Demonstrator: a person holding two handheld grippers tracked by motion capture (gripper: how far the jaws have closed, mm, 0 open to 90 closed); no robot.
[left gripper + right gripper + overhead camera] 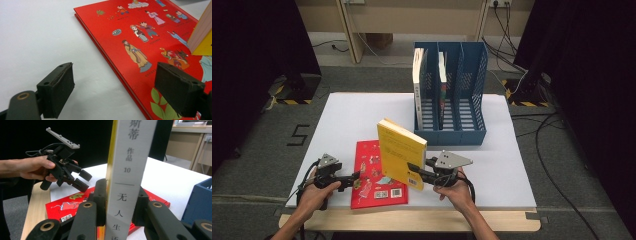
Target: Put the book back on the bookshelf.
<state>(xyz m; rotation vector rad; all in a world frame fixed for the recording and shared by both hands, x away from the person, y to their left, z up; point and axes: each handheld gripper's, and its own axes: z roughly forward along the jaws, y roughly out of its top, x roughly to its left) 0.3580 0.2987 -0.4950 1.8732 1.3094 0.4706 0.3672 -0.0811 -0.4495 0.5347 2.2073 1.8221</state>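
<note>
A yellow paperback stands tilted on its lower edge over a red picture book that lies flat on the white tabletop. My right gripper is shut on the yellow book near its bottom; in the right gripper view both pads press the sides of its white spine, gripper. My left gripper hangs open by the red book's left edge. In the left gripper view it has one jaw over the bare table and the other over the red cover, gripping nothing.
A blue three-slot file holder stands behind the books, with a white book in its left slot and another book in the middle slot. The white sheet covers a wooden table. Cables run across the floor at the right.
</note>
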